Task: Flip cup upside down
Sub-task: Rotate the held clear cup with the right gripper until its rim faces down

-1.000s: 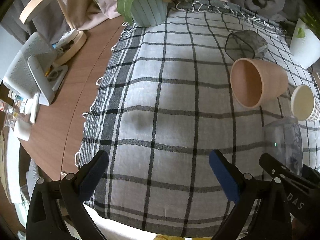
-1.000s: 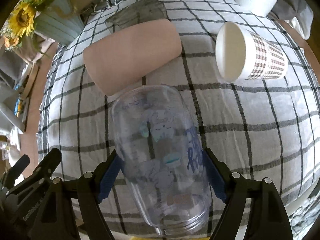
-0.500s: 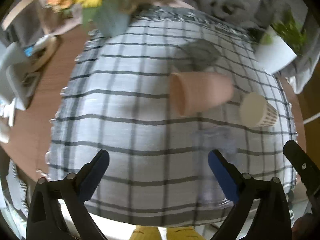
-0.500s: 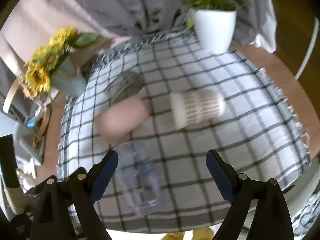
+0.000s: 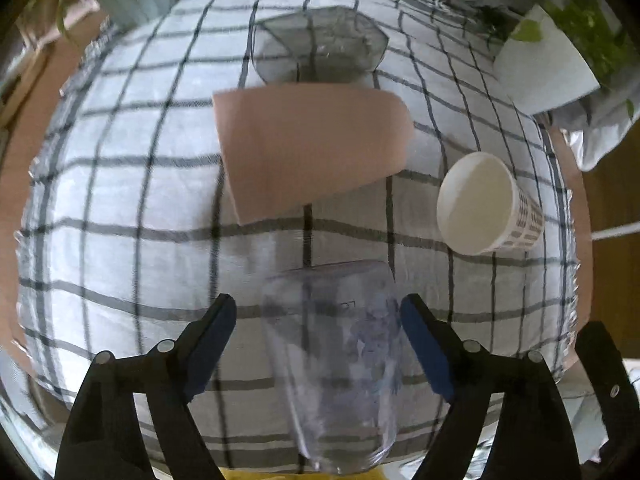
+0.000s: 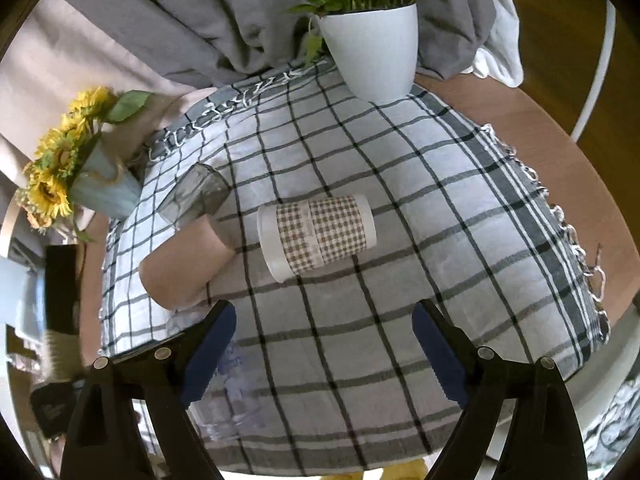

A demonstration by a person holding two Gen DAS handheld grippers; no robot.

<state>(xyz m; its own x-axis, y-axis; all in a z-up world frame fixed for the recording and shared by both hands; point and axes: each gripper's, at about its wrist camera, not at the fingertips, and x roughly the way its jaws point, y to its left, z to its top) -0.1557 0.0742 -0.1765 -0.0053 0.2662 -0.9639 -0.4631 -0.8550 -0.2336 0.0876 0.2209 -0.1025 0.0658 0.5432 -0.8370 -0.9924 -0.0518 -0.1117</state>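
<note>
A clear plastic cup (image 5: 340, 364) with faint blue print lies on its side on the checked cloth, between the open fingers of my left gripper (image 5: 320, 320); the right pad is close to its wall, contact unclear. In the right wrist view the same cup (image 6: 228, 392) lies at the lower left, partly behind the left finger. My right gripper (image 6: 322, 328) is open and empty, raised above the cloth. A pink cup (image 5: 312, 152), a checked paper cup (image 5: 486, 204) and a smoky glass (image 5: 320, 48) also lie on their sides.
The checked cloth (image 6: 400, 340) covers a round wooden table (image 6: 540, 104). A white plant pot (image 6: 372, 48) stands at the back right, a vase of sunflowers (image 6: 80, 172) at the back left. Grey fabric hangs behind. The left gripper's body (image 6: 60, 312) shows at the right view's left edge.
My right gripper has opened, released the clear cup and pulled up and back. My left gripper has swung right and down so that its fingers now straddle the clear cup.
</note>
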